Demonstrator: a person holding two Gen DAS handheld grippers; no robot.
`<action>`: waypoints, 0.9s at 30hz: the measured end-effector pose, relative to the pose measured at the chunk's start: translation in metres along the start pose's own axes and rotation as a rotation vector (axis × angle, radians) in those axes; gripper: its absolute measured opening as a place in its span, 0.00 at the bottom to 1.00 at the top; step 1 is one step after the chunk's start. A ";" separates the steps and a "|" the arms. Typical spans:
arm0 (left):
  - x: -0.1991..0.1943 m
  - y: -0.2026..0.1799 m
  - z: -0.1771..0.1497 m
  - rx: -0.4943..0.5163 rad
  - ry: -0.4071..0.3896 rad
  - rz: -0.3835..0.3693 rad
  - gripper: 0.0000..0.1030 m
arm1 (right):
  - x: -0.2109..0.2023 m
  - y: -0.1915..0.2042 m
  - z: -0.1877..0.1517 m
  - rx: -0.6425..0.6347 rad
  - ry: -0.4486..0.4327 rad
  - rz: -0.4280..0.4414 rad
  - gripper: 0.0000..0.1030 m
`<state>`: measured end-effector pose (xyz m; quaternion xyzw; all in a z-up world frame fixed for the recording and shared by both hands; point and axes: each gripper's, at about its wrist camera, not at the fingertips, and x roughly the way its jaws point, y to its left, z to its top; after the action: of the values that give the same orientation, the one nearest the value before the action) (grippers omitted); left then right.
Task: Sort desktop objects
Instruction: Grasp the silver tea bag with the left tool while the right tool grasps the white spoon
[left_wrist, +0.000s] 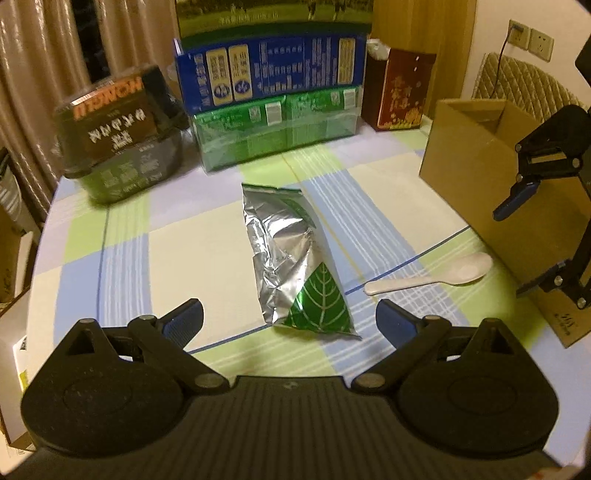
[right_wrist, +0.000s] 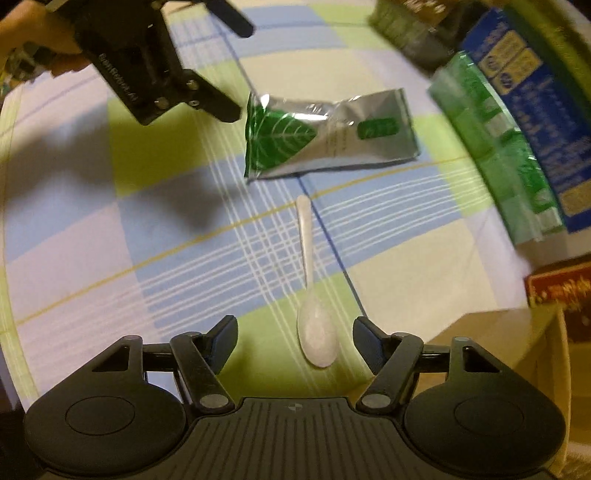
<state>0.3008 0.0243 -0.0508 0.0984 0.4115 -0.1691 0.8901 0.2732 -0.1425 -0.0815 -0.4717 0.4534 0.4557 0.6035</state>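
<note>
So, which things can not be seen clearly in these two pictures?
- Cardboard box inside: left wrist view, its own walls hide the contents.
- Dark container label: left wrist view, blurred.
- Red box: right wrist view, cut off by the edge.
- Hand: right wrist view, mostly cut off.

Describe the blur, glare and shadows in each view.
Left wrist view: boxes at the back smear with motion blur, foil pouch glints, fisheye bends the table edge. Right wrist view: stacked cartons at the right blur, the left gripper casts a broad dark shadow on the checked cloth; spoon fairly sharp.
</note>
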 end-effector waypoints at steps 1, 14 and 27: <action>0.007 0.001 0.001 0.002 0.009 -0.006 0.95 | 0.006 -0.002 0.003 -0.014 0.021 0.007 0.63; 0.060 0.010 0.007 0.043 0.073 -0.045 0.95 | 0.062 -0.011 0.018 -0.118 0.201 0.032 0.48; 0.091 0.021 0.024 0.005 0.107 -0.084 0.95 | 0.063 -0.027 0.018 -0.122 0.225 0.058 0.29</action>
<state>0.3803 0.0161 -0.1042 0.0924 0.4617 -0.2018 0.8588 0.3132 -0.1207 -0.1366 -0.5425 0.5032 0.4439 0.5054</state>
